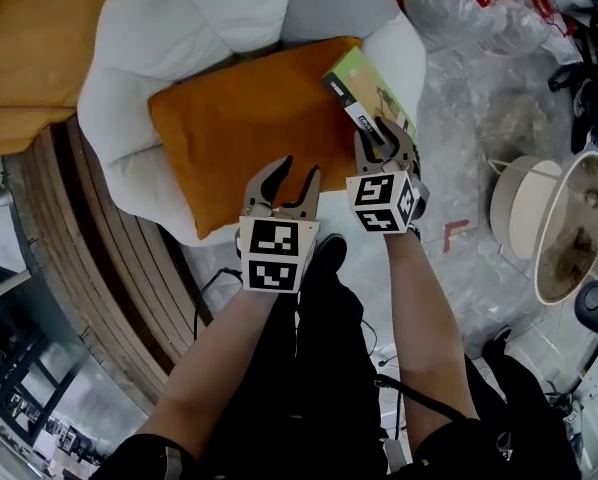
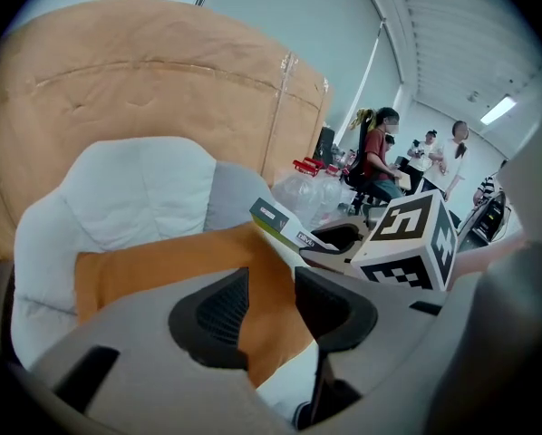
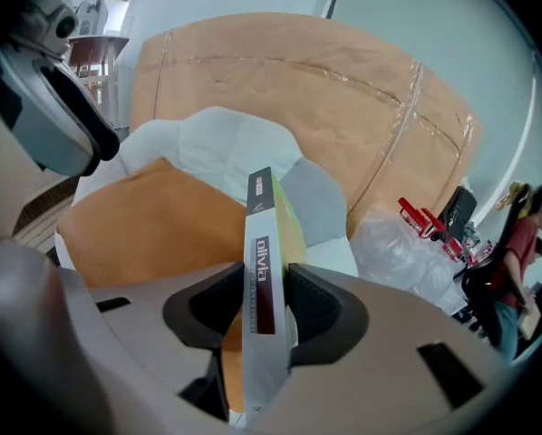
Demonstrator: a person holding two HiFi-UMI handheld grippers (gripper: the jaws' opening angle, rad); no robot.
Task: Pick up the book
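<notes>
The book (image 1: 371,98) has a green cover and a grey spine with a dark red label. It is tilted up off the orange cushion (image 1: 249,128), and my right gripper (image 1: 386,140) is shut on its near end. Seen along the right gripper's jaws, the book's spine (image 3: 262,288) stands upright, pressed between both pads (image 3: 314,308). My left gripper (image 1: 288,180) hangs open over the cushion's near edge with nothing between its fingers. From the left gripper's camera the book (image 2: 289,228) sticks out of the right gripper (image 2: 343,241) above the cushion (image 2: 176,265).
The cushion lies on a white padded seat (image 1: 149,78) with a round wooden base (image 1: 109,258). A tan cardboard sheet (image 3: 298,89) stands behind the seat. Crumpled plastic (image 1: 469,18) covers the floor at right, beside a white round stand (image 1: 524,208). People sit at desks in the background (image 2: 380,152).
</notes>
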